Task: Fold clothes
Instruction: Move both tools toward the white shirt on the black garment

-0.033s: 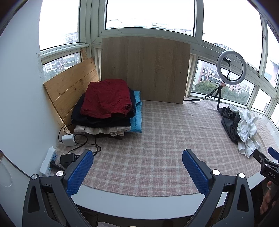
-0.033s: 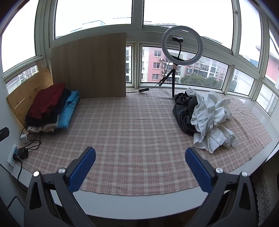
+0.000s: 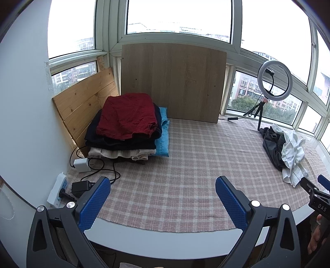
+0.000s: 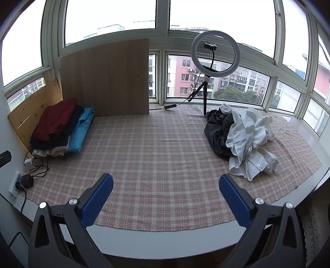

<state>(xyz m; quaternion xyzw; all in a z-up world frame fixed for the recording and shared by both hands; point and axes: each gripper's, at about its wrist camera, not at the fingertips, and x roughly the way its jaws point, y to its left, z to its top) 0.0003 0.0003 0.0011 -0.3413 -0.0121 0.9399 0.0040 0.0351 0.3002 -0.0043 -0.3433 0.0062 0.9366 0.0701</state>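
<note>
The white shirt (image 4: 250,140) lies crumpled on a dark garment (image 4: 218,132) at the right of the tabletop (image 4: 160,156); a folded stack (image 3: 125,127) sits at the far left. My left gripper (image 3: 163,198) and right gripper (image 4: 166,198) have jaws spread wide, holding nothing. The two pieces are tangled, so I think one pinch may lift both. I cannot see where sleeves or collar lie.

Flat overcast daylight, sharp fisheye views

Light enters through the windows (image 3: 177,18), whose sky panes blow out white across the top of both frames. Shadows on the plaid cloth (image 4: 165,148) are soft. Straight lines bow toward dark, vignetted corners.
</note>
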